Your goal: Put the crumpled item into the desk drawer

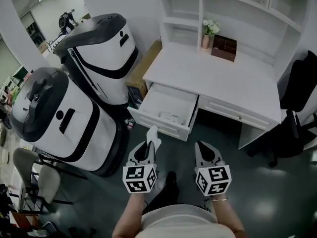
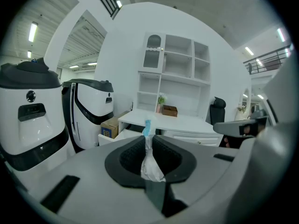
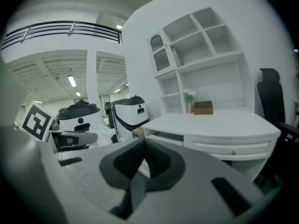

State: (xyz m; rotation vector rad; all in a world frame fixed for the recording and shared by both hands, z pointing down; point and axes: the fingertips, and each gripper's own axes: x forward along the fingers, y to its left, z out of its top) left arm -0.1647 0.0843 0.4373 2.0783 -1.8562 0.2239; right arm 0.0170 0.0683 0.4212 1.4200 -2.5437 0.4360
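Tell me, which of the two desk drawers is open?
The drawer nearest the white machines: it is pulled out, its inside showing. The other drawer, with a small knob, sits flush under the desktop.

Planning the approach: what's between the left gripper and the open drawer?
Nothing stands in the way. The head view shows only bare dark floor between the left gripper, jaws shut on the crumpled item, and the drawer.

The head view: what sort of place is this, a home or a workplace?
Probably a lab or showroom mock-up of a study: a white desk with shelves stands beside two big white-and-black machines, and strip lights line a large hall behind.
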